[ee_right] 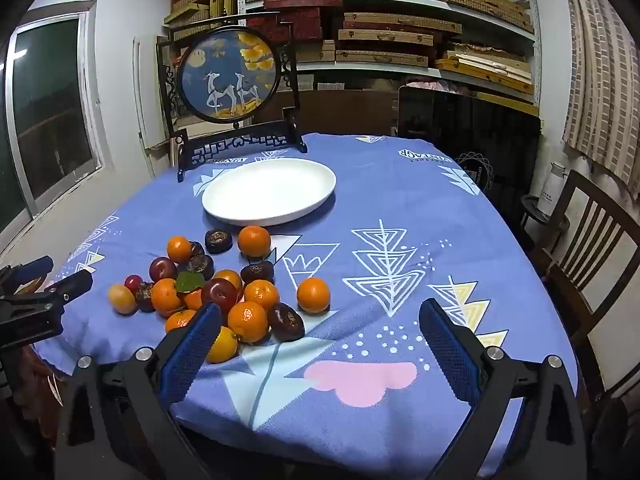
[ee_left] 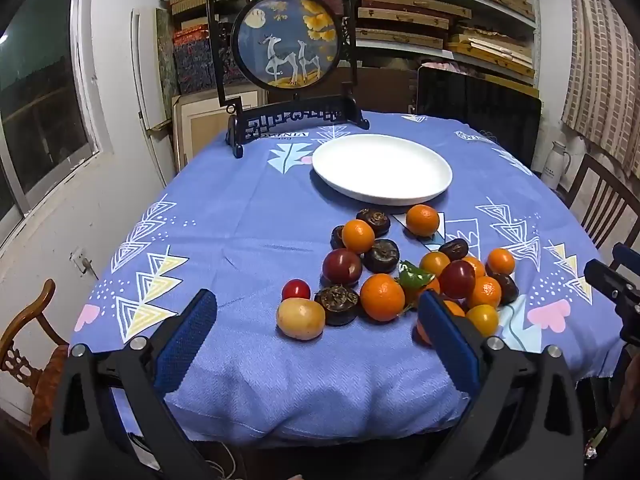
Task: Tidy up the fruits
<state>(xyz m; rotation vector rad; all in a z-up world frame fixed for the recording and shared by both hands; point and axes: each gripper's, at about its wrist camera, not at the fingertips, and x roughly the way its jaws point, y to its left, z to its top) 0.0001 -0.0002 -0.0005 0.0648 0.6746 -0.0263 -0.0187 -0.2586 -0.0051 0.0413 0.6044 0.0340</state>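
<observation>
A heap of fruit (ee_left: pixel 416 272) (ee_right: pixel 216 292) lies on the blue tablecloth: several oranges, dark red plums, brown wrinkled fruits, a yellow one (ee_left: pixel 301 319) and a small red one (ee_left: pixel 296 290). Behind the heap stands a bare white plate (ee_left: pixel 382 169) (ee_right: pixel 269 191). My left gripper (ee_left: pixel 316 306) is open near the table's front edge, just short of the heap, nothing between its blue pads. My right gripper (ee_right: pixel 320 316) is open too, to the right of the heap, with one lone orange (ee_right: pixel 313 295) beyond its fingers. Each gripper shows at the other view's edge.
A framed round deer picture on a black stand (ee_left: pixel 288 52) (ee_right: pixel 230 76) stands at the back of the table. Wooden chairs (ee_right: pixel 592 264) (ee_left: pixel 24 344) flank the table. Shelves of boxes (ee_right: pixel 400 28) fill the back wall; a window (ee_left: pixel 40 92) is on the left.
</observation>
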